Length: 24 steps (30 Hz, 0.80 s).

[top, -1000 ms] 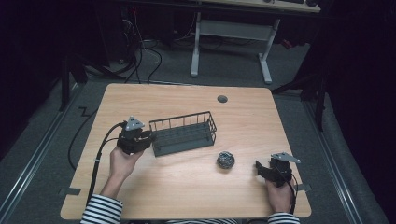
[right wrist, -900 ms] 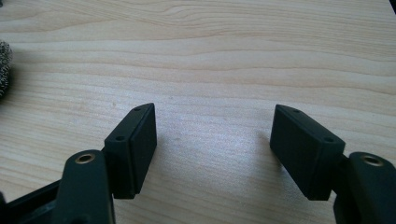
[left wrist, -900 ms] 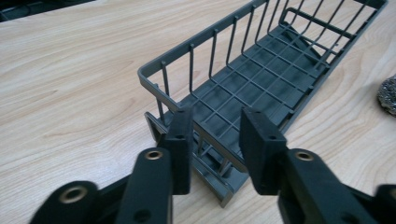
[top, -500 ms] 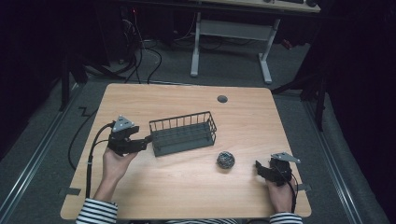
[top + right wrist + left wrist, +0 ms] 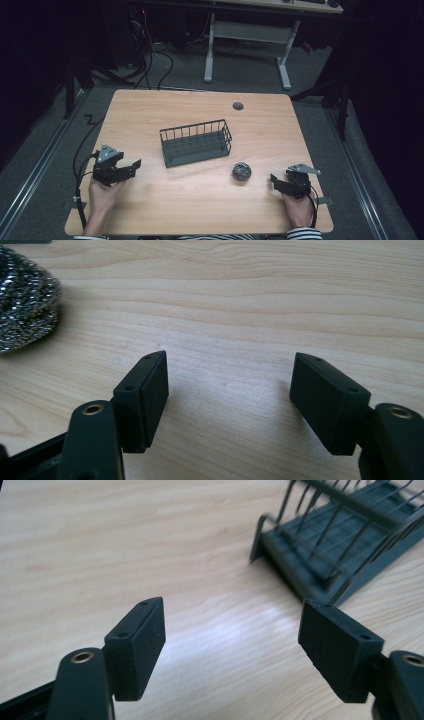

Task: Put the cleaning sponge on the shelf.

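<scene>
A dark wire basket [image 5: 196,141] stands near the middle of the wooden table [image 5: 200,195], empty. Its corner [image 5: 345,535] is ahead of my left gripper [image 5: 134,167], a short way to its right. That gripper [image 5: 230,645] is open with bare wood between its pads; its jaws have just been opening. A steel-wool scourer [image 5: 241,170] lies right of the basket's front corner. My right gripper [image 5: 274,180] rests open near the front right edge, pointing toward the scourer [image 5: 22,297], with nothing between its jaws [image 5: 227,395].
A round cable hole [image 5: 238,106] sits near the table's far edge. A black cable [image 5: 80,170] trails from the left gripper over the table's left edge. Beyond the table stands a white desk frame [image 5: 250,35] on dark floor.
My left gripper was shut at the basket's left end; it has let go, opened, and drawn back left and toward the person. The right gripper, basket and scourer have kept still.
</scene>
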Each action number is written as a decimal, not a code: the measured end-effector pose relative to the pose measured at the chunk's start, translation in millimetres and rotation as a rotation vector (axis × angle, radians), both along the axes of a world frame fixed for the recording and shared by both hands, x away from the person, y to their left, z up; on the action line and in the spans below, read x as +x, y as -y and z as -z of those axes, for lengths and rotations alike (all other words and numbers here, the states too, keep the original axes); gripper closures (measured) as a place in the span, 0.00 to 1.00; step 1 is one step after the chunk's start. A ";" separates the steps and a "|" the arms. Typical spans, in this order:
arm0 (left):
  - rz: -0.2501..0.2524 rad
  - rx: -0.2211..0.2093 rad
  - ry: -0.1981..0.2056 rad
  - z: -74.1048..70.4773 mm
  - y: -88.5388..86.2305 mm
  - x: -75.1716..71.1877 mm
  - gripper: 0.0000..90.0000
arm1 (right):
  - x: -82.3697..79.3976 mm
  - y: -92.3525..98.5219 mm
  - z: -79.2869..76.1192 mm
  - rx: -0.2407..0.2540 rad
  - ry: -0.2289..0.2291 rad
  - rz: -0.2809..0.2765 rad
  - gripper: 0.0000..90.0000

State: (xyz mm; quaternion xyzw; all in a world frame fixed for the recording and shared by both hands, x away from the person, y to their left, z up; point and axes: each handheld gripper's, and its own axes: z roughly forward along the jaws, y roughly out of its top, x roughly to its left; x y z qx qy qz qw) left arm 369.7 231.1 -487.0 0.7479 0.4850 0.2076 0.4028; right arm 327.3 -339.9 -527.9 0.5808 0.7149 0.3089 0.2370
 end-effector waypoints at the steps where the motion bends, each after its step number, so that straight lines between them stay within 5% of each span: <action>1: -0.012 0.003 -0.007 4.4 -2.4 -0.6 0.30 | -0.5 -0.8 -0.2 0.006 0.000 -0.004 0.36; 17: -0.107 0.070 -0.077 49.6 -16.2 0.5 0.31 | -7.5 -20.9 -15.2 0.040 0.048 -0.105 0.35; 24: -0.116 0.102 -0.069 50.6 -14.1 -0.1 0.31 | -8.4 -36.7 -18.4 0.055 0.047 -0.172 0.34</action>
